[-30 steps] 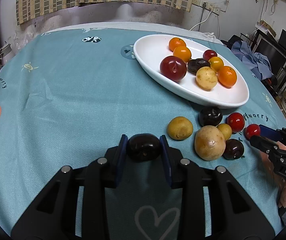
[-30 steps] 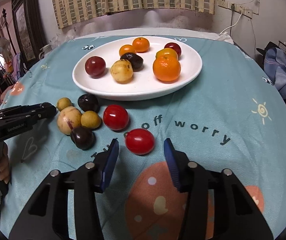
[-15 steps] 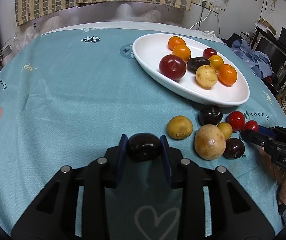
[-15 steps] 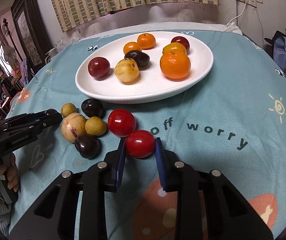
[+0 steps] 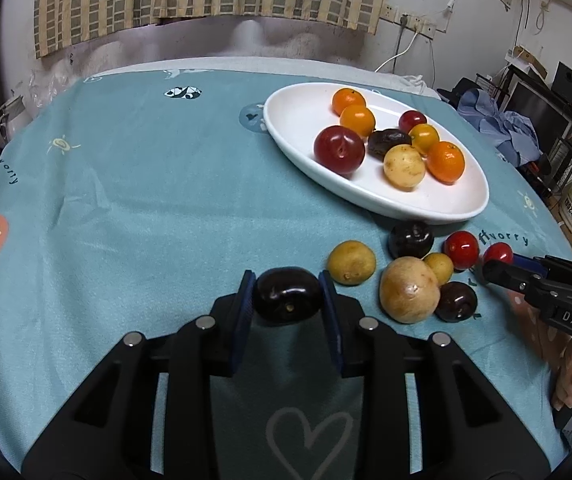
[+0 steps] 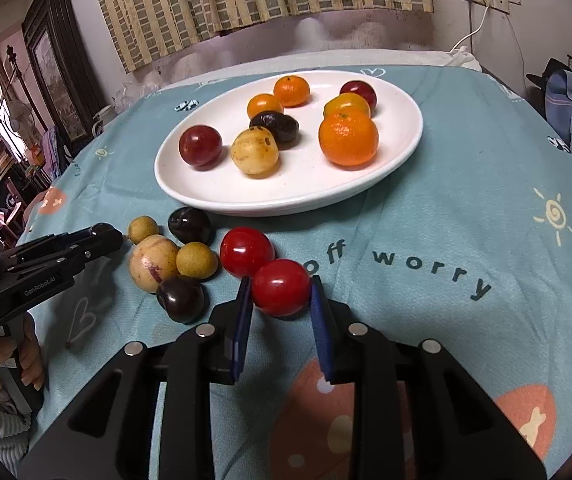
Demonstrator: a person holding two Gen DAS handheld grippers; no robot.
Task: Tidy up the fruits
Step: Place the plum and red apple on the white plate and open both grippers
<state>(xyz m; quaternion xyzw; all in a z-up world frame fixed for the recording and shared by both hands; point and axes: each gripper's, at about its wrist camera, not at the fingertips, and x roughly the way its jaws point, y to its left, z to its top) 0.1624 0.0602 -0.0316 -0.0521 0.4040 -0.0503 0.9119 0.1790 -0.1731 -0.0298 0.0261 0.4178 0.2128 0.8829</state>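
Gripping a red fruit, right claw faces the plate rim.

Loose fruit cluster before plate; left cloth bare

You are looking at sixteen fruits and one white plate.
You are counting four oranges, four dark plums, four yellow fruits, two red plums, two bright red fruits.
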